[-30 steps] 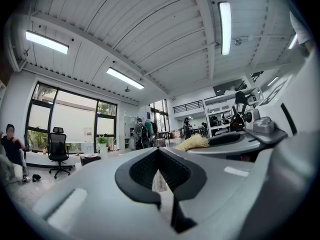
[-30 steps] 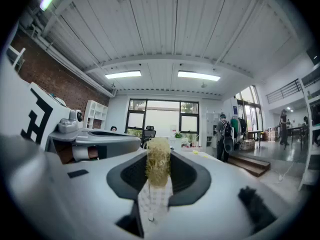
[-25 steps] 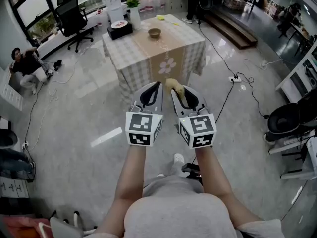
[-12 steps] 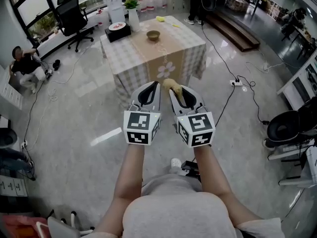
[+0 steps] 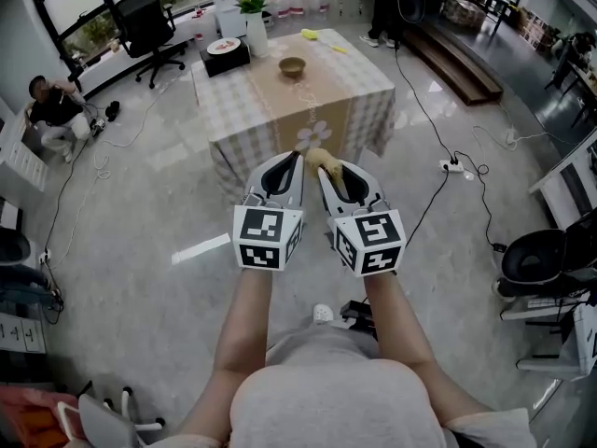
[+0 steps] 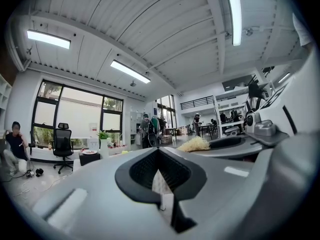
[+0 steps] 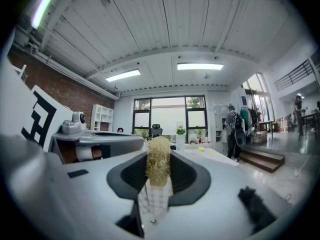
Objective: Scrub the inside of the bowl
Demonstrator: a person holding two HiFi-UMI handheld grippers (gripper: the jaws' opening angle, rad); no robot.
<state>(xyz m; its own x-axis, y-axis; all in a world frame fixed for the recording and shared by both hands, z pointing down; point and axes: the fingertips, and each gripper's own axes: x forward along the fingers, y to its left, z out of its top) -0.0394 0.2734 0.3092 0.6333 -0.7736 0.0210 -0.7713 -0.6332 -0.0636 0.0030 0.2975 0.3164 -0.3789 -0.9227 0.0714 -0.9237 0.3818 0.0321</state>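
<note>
open-plan office: swivel chair (image 5: pixel 149 21), tall windows (image 6: pixel 75 115), strip lights (image 6: pixel 130 71)

An office counted: one bowl (image 5: pixel 292 63), one checked table (image 5: pixel 347 90), one office chair (image 5: pixel 145 24), one scrubber (image 5: pixel 320 158), and two grippers, the left gripper (image 5: pixel 297 157) and the right gripper (image 5: pixel 328 174).

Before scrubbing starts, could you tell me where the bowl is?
In the head view, the bowl sits on the table ahead, on its beige runner, right of the black box.
</note>
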